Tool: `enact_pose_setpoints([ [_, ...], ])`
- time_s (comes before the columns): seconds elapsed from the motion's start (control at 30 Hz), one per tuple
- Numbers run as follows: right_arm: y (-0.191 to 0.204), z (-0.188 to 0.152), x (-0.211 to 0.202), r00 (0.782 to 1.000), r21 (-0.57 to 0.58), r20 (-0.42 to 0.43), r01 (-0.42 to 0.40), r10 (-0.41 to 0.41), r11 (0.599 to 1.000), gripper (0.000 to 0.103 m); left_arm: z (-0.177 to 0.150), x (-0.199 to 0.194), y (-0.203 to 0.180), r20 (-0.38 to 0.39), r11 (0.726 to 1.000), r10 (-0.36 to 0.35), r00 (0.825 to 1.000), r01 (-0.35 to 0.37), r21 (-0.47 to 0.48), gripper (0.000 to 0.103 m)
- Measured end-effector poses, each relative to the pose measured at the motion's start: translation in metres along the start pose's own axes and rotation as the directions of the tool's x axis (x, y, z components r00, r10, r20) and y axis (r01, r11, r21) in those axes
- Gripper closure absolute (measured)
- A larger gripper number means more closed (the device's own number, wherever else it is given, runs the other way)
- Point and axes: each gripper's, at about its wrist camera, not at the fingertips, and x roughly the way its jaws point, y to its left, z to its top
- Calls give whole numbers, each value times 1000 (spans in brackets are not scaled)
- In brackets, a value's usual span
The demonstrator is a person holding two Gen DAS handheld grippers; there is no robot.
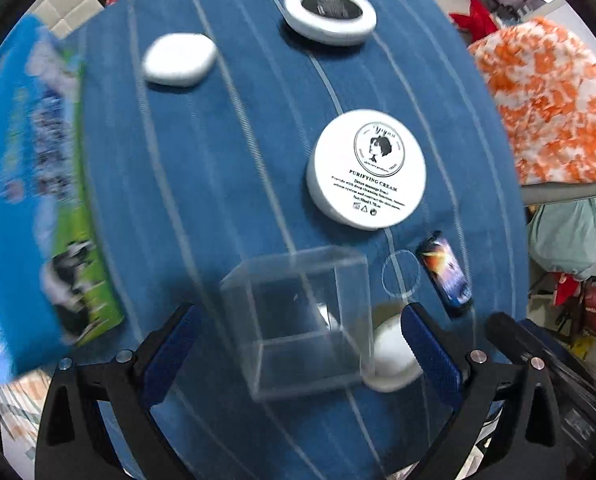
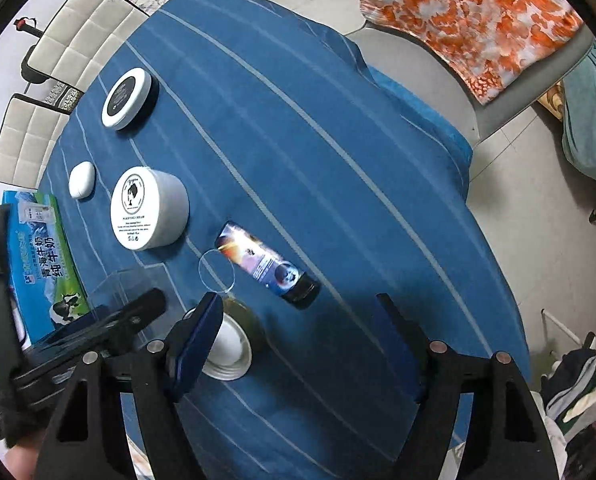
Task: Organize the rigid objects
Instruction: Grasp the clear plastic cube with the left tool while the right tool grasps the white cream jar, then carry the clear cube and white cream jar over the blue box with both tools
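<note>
Two grippers hang over the blue striped cloth (image 2: 337,128). Left gripper (image 1: 298,344): jaws apart, straddling the clear box (image 1: 298,320); contact cannot be confirmed. A white cup (image 2: 230,348) is partly hidden behind a finger of the right gripper (image 2: 298,340), whose jaws stand apart, nothing between. The dark tube (image 2: 266,264) lies diagonally just ahead, cap nearest.
</note>
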Motion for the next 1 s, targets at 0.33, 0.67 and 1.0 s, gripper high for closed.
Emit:
enact_pose_setpoints([
  [0.33, 100, 37, 25, 1000, -223, -1, -19, 19, 975, 24, -28, -7, 35, 27, 996, 34, 999, -32, -81, 37],
  [0.67, 159, 66, 82, 995, -303, -53, 70, -90, 951, 30, -36, 6, 59, 20, 981, 43, 999, -39, -188, 39],
  [1.0, 160, 56, 75, 987, -334, -18, 142, -157, 932, 34, -38, 6, 72, 21, 979, 33, 999, -28, -203, 39],
])
